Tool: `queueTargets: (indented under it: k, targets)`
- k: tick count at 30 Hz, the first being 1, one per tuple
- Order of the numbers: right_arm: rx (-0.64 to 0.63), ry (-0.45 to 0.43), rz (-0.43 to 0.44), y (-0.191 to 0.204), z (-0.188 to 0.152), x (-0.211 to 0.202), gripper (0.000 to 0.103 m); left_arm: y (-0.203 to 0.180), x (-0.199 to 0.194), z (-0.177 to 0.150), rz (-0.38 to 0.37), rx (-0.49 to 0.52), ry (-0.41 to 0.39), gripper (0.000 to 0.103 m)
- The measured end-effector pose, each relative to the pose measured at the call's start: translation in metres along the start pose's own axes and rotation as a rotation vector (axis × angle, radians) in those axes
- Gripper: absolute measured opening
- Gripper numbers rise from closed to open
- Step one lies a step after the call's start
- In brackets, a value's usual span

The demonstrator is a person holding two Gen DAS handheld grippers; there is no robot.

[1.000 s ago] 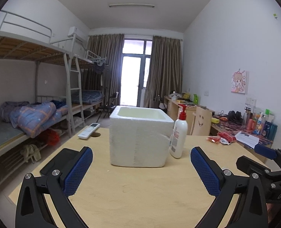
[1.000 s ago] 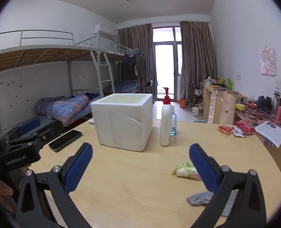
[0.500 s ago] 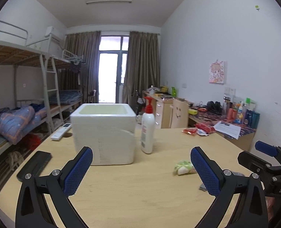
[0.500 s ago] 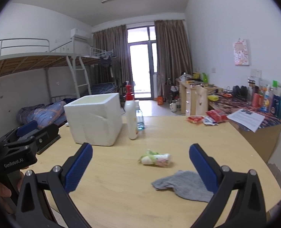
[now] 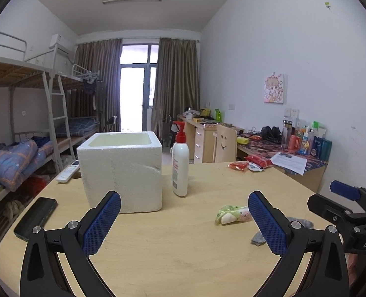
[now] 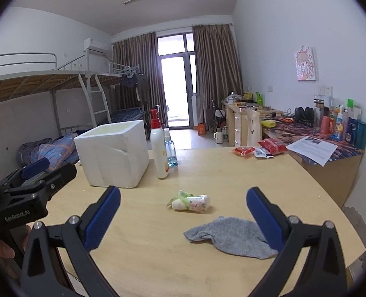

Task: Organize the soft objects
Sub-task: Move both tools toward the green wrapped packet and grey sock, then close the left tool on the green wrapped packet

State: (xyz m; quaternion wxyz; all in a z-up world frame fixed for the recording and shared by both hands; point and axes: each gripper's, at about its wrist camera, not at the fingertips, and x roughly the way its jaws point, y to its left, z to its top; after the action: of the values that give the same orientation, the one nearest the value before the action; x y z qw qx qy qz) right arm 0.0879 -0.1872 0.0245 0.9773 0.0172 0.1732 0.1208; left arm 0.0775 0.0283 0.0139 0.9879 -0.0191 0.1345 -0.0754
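Lying on the wooden table [image 6: 232,173], the floral roll [image 6: 191,203] runs left to right, its green-leafed end leftward; the grey cloth [image 6: 230,235] sprawls just nearer — partly behind a blue pad. Right gripper [image 6: 183,219] and left gripper [image 5: 184,221] hover level, jaws apart, empty. A foam box [image 6: 113,153] and lotion bottle [image 6: 159,148] stand beyond; bunk beds behind.

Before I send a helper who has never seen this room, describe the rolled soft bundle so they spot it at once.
Start at the white foam box on the wooden table. In front of the pump bottle beside it lies the small rolled bundle. It is floral and tied in green, unlike the flat grey cloth nearer the table's edge.
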Motion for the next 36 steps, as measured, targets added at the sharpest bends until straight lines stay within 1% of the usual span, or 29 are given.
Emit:
queueTargets:
  k: [3,6,10,16,21,24,29,33,36]
  targets:
    - [-0.001,0.008,-0.013,-0.002,-0.002,0.000,0.103,-0.001,0.005,-0.001,-0.018,0.018,0.019,0.103]
    - [0.001,0.028,-0.027,-0.010,-0.006,0.003,0.103,-0.004,0.014,-0.001,-0.067,0.040,0.054,0.103]
    - [0.006,0.061,-0.037,-0.022,-0.012,0.010,0.103,-0.010,0.036,-0.001,-0.137,0.065,0.115,0.103]
    - [0.006,0.121,-0.030,-0.036,-0.020,0.024,0.103,-0.022,0.072,-0.007,-0.200,0.102,0.193,0.103]
    - [0.014,0.168,-0.001,-0.045,-0.026,0.037,0.103,-0.031,0.101,-0.006,-0.293,0.160,0.268,0.103]
    - [0.010,0.192,0.003,-0.049,-0.028,0.045,0.103,-0.035,0.116,-0.008,-0.323,0.198,0.295,0.103]
    - [-0.001,0.241,-0.005,-0.052,-0.033,0.059,0.103,-0.047,0.139,-0.009,-0.432,0.280,0.361,0.103]
    - [-0.003,0.264,-0.009,-0.054,-0.035,0.065,0.103,-0.052,0.157,-0.009,-0.489,0.310,0.394,0.103]
    - [0.001,0.286,-0.008,-0.057,-0.037,0.069,0.103,-0.054,0.173,-0.013,-0.528,0.315,0.430,0.099]
